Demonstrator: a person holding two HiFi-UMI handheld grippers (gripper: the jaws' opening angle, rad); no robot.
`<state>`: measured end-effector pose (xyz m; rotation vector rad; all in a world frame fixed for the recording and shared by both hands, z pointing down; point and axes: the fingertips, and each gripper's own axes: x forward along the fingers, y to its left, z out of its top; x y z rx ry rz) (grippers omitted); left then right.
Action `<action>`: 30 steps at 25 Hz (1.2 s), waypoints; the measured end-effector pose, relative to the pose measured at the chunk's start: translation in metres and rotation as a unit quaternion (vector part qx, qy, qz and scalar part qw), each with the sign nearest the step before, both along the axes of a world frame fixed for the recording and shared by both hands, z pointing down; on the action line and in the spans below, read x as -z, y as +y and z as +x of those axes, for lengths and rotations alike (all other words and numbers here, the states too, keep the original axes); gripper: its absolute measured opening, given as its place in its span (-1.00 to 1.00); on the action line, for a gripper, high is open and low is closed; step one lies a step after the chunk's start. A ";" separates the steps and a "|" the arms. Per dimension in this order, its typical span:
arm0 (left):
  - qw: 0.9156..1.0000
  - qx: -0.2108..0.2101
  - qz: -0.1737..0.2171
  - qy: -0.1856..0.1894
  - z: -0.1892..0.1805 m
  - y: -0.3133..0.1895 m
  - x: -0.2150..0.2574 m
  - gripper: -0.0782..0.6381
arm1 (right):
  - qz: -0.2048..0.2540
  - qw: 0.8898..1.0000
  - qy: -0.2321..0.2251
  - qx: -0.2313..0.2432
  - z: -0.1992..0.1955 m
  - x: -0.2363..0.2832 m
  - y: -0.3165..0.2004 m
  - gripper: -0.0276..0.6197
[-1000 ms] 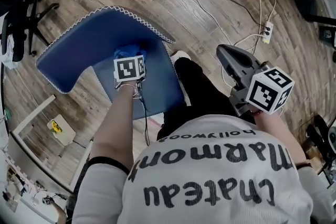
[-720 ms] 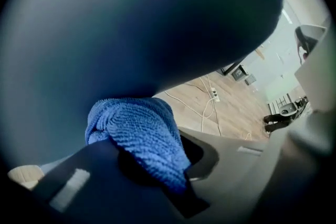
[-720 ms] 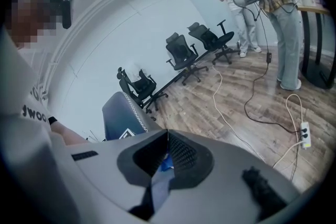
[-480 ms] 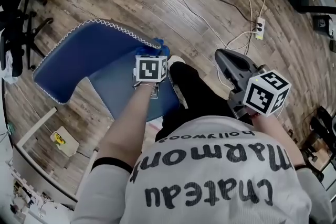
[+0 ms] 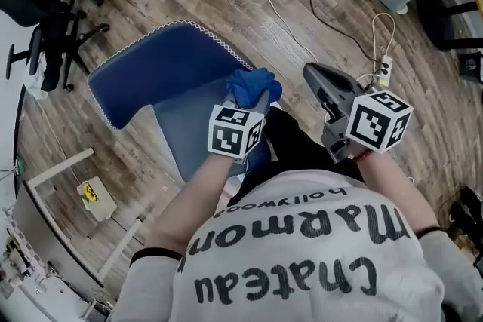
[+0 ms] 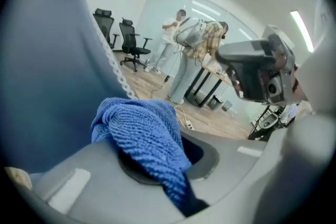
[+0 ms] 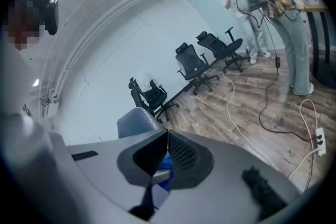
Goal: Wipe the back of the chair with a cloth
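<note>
Sliding rightward since a second ago, my left gripper [image 5: 245,103] clamps the blue cloth [image 5: 255,85] just ahead, seemingly pressed on the chair back [image 5: 166,64] (its edge), while my right gripper [image 5: 313,74] hangs closed, empty.

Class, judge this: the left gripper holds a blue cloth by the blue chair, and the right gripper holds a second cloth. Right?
No. The right gripper holds nothing: the right gripper view shows its jaws together, empty. The left gripper does hold the blue cloth by the blue chair.
</note>
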<state>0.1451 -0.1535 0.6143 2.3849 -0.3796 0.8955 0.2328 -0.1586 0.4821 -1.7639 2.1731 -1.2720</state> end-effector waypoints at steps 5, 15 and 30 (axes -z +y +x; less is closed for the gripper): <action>0.988 0.085 0.112 0.068 -0.051 -0.059 0.095 -0.68 | 0.063 0.997 0.022 0.024 -0.033 0.046 -0.026 -0.87; 0.923 0.183 0.284 0.183 -0.209 -0.057 0.303 -0.68 | 0.233 0.968 0.054 0.082 -0.158 0.198 -0.030 -0.87; 0.848 0.232 0.392 0.270 -0.337 0.066 0.429 -0.68 | 0.379 0.918 0.090 0.074 -0.229 0.336 0.093 -0.87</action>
